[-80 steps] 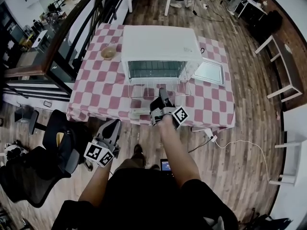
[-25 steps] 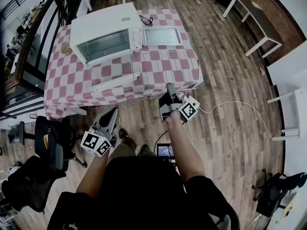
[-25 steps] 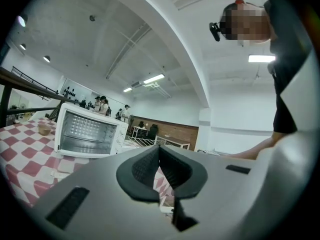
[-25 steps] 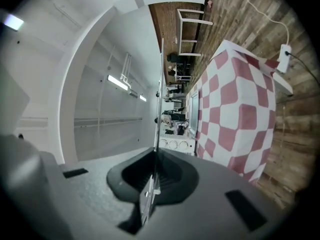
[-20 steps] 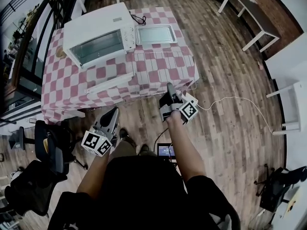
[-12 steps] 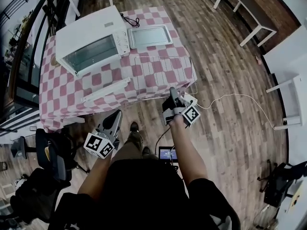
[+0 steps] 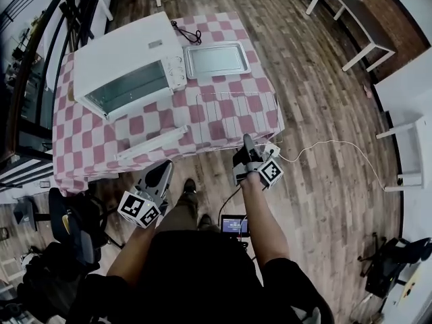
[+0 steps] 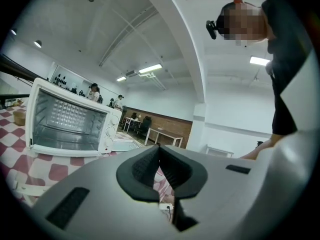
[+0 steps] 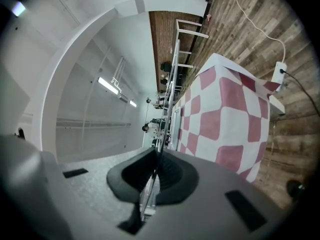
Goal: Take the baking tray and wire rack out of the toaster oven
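Tray step looks done: baking tray (image 7: 217, 59) lies on counter (image 7: 88, 140), just right of toaster oven (image 7: 125, 63). My right hand-held gripper (image 7: 247, 146) clamped on wire rack (image 7: 236, 110) edge, rack over counter's front corner. Left hand-held gripper (image 7: 165, 165) closed, empty. Next, likely: lower rack flat, release.

Head cam steeply down, table (image 7: 84, 144) at 11 o'clock. Left gripper cam faces oven (image 8: 70, 124), right rolled sideways; all share table.
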The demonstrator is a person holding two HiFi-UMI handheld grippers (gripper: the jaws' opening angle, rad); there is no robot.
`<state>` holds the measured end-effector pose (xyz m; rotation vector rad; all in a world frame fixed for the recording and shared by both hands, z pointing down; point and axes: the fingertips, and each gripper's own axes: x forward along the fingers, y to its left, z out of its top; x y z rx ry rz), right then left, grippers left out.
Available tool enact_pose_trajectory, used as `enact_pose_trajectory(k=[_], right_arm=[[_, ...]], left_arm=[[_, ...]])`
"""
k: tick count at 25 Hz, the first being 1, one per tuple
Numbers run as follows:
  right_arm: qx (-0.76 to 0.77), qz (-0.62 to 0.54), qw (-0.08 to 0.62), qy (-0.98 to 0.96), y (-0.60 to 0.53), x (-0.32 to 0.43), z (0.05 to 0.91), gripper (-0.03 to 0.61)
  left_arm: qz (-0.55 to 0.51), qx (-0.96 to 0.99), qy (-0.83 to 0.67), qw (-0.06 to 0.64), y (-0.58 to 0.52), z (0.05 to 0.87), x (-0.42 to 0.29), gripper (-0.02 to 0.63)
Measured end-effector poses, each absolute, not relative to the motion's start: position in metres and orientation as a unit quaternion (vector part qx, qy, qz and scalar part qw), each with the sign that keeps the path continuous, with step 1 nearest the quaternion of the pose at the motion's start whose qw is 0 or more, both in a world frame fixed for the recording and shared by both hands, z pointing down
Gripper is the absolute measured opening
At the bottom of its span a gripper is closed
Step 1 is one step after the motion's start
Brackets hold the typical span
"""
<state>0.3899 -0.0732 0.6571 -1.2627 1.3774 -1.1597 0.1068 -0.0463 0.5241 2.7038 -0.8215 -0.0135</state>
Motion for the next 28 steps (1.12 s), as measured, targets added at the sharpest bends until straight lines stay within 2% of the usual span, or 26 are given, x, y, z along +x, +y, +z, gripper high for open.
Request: enact_pose_trajectory(k=[15,21,28], right_arm=[[-0.542,-0.497,0.418,0.533,-0.166,0.395,0.717,0.000],[-0.545,-0.519,0.428,0.500,-0.191,0.393,0.726,0.000],[-0.564,-0.536,0.401,0.484,-0.207,0.392,0.734,0.000]], left_arm=[[0.021,0.930,-0.312,0.195,-0.133,0.558,0.093,-0.008],[0.024,0.929,-0.307,0.204,-0.155,0.562,0.097,-0.008],[0.019,0.931,-0.297,0.211,-0.171,0.562,0.101,-0.008]])
